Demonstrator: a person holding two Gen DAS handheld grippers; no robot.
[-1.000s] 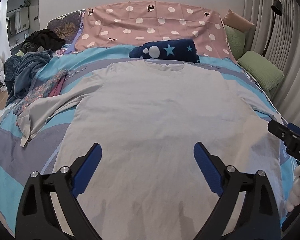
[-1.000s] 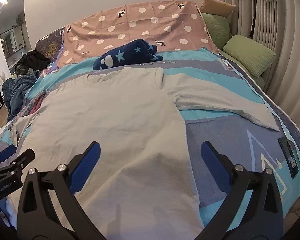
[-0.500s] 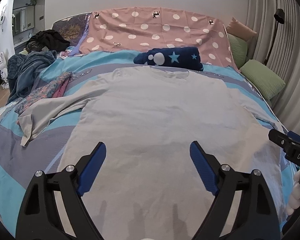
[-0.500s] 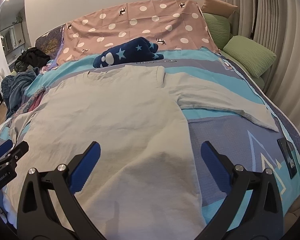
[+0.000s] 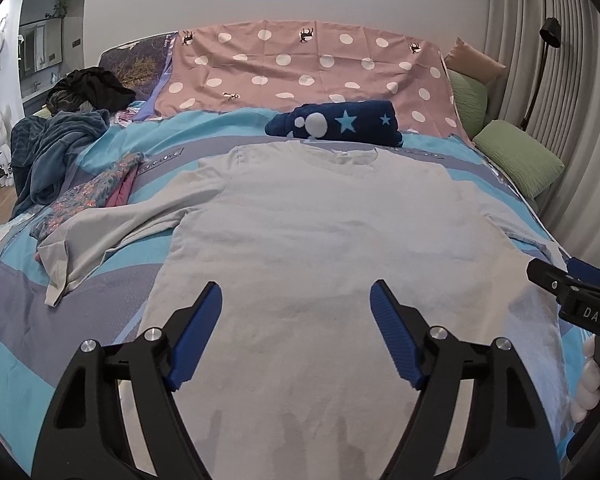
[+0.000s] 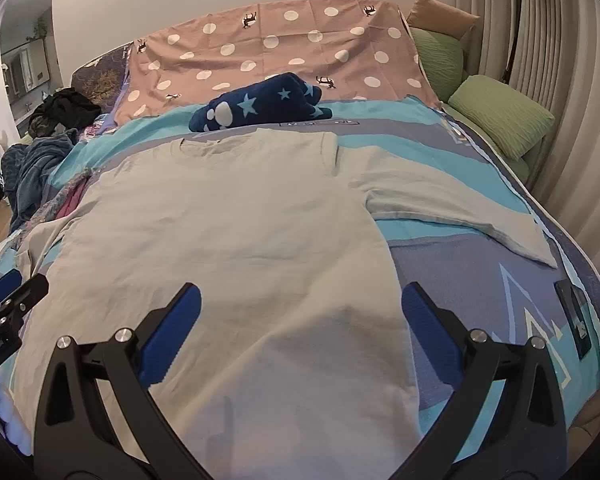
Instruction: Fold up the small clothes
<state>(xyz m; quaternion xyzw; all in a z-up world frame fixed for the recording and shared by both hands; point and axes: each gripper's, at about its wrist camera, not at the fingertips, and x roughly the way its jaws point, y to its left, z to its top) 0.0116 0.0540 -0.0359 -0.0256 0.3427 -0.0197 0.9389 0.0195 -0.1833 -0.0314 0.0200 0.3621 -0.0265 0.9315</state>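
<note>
A light grey long-sleeved shirt (image 5: 332, 232) (image 6: 228, 216) lies flat on the bed, neck toward the headboard, both sleeves spread outward. My left gripper (image 5: 296, 300) hovers above the shirt's lower middle; its jaws are closing, with only cloth below them and nothing pinched. Over the shirt's lower right edge my right gripper (image 6: 300, 304) stands open, the hem's side seam running between its fingers. The right gripper's tip (image 5: 572, 292) shows at the right edge of the left wrist view, held by a white-gloved hand (image 5: 588, 384).
A striped blue and grey duvet (image 6: 472, 272) covers the bed. A navy star-patterned bundle (image 5: 340, 124) lies behind the shirt's collar. A clothes heap (image 5: 60, 136) sits at the far left, green pillows (image 6: 500, 116) at the far right, a dark phone-like slab (image 6: 576, 316) near the right edge.
The left gripper's jaws have narrowed. The left wrist view has tilted up slightly, showing more of the wall. The right gripper has stayed put and open.
</note>
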